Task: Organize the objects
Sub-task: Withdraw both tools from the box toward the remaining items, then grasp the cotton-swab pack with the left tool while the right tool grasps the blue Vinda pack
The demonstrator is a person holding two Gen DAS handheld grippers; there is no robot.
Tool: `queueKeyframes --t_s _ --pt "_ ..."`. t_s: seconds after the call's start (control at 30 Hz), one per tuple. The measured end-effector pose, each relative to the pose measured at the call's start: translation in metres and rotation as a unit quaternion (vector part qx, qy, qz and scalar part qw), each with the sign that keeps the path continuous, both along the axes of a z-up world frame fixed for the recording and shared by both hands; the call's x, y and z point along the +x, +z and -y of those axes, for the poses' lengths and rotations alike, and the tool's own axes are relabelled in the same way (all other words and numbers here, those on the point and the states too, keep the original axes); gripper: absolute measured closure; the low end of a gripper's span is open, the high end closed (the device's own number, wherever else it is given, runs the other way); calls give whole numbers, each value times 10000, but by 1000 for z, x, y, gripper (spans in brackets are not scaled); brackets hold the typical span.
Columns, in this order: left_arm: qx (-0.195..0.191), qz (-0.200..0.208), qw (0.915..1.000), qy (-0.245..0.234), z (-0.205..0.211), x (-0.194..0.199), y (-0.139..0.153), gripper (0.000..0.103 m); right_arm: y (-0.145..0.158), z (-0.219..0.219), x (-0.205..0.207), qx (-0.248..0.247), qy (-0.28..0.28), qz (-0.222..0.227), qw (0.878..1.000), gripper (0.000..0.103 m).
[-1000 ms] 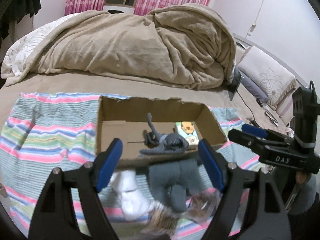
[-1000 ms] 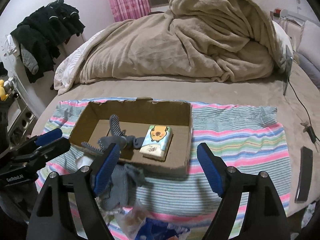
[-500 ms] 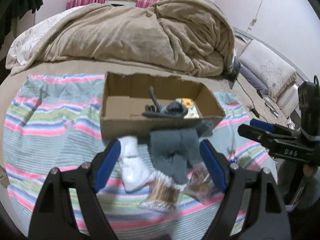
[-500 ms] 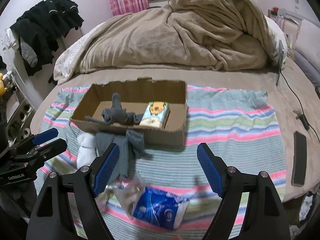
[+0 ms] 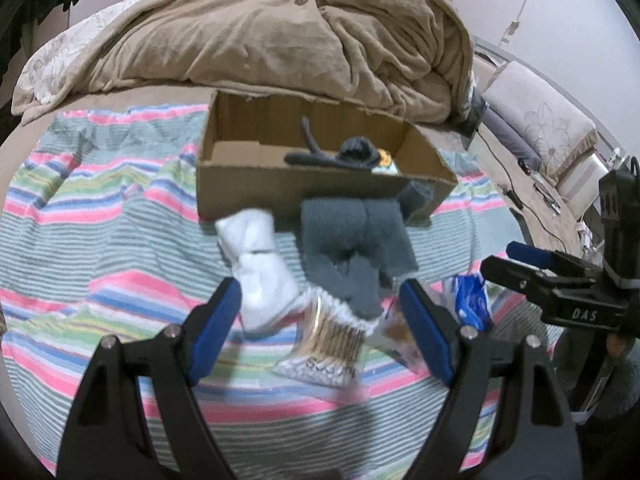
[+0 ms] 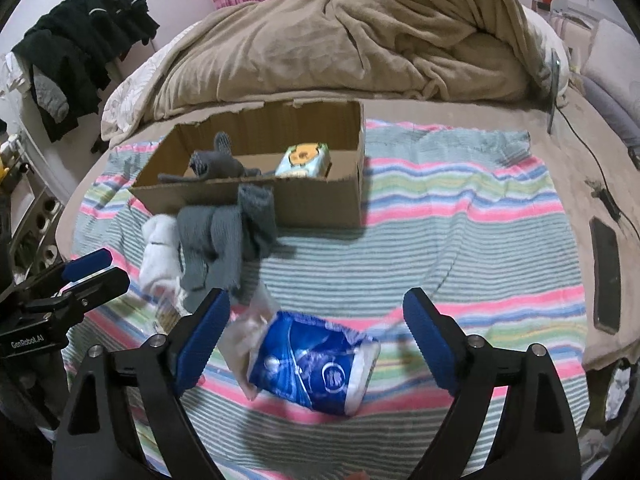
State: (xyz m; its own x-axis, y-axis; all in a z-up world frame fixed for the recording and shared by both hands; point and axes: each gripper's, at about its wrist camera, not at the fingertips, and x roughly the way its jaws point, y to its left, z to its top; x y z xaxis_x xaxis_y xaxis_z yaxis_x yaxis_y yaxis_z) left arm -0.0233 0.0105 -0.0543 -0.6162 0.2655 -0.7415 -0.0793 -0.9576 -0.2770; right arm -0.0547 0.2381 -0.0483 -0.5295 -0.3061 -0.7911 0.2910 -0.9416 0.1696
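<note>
Left to right: the left gripper (image 5: 320, 320), jaws spread and empty, is held over white socks (image 5: 260, 264), grey socks (image 5: 352, 248) and a swab packet (image 5: 332, 344); the cardboard box (image 6: 320, 200) lies beyond; the right gripper (image 6: 316, 336), likewise spread, is held above a blue tissue pack (image 6: 320, 364).

Bed (image 6: 568, 184) with tan sheet, rumpled beige duvet (image 6: 360, 40) at back, striped towel (image 6: 460, 240) spread in front, black phone (image 6: 606, 274) at right edge
</note>
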Motion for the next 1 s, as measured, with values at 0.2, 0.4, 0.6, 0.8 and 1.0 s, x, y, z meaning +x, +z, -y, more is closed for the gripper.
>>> queueKeyframes --t_s 0.2,0.4,0.6,0.8,1.0 --pt "-104 224 9997 -93 -8 2 -19 20 -15 1 3 38 18 207 9998 12" --pt "-173 407 9989 -156 -13 4 -35 20 -27 2 2 66 4 375 9993 12" --pt "-290 587 9974 -292 -21 2 -48 20 -37 3 -1 76 15 555 9984 12" --pt "-542 726 9950 -429 -31 0 -62 20 -44 5 -2 127 27 654 9978 12" --pt "-594 674 9944 -561 -38 0 -66 37 -43 7 -1 136 114 634 9978 22"
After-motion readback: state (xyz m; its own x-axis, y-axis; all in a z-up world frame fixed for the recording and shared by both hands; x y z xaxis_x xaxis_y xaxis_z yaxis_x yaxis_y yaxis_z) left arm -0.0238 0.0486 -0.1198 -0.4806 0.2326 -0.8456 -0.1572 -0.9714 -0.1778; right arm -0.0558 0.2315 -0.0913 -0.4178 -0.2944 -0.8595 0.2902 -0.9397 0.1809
